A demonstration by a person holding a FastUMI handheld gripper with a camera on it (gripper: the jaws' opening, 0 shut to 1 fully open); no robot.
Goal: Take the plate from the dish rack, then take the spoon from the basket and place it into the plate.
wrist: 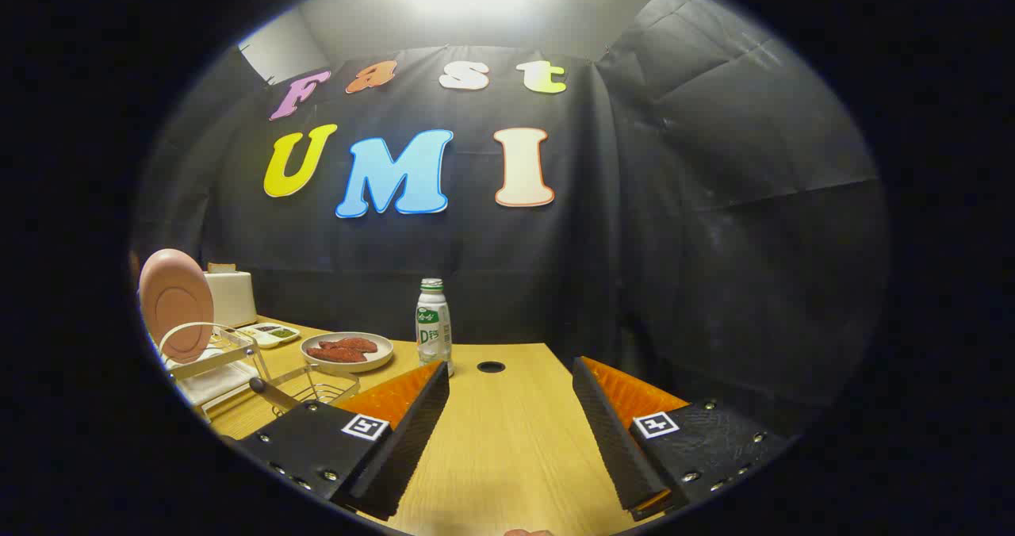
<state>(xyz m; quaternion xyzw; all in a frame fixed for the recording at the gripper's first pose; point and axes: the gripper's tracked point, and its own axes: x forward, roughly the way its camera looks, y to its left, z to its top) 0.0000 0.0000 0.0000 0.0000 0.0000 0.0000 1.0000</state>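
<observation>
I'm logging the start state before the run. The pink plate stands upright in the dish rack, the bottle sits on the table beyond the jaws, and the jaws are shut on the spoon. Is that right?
Not quite. The gripper is open, its jaws spread over bare table and holding nothing, as the gripper view shows. The pink plate does stand upright in the dish rack, and the bottle sits on the table beyond the jaws.

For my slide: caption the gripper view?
Open gripper above table, pink plate upright in rack beyond.
</observation>
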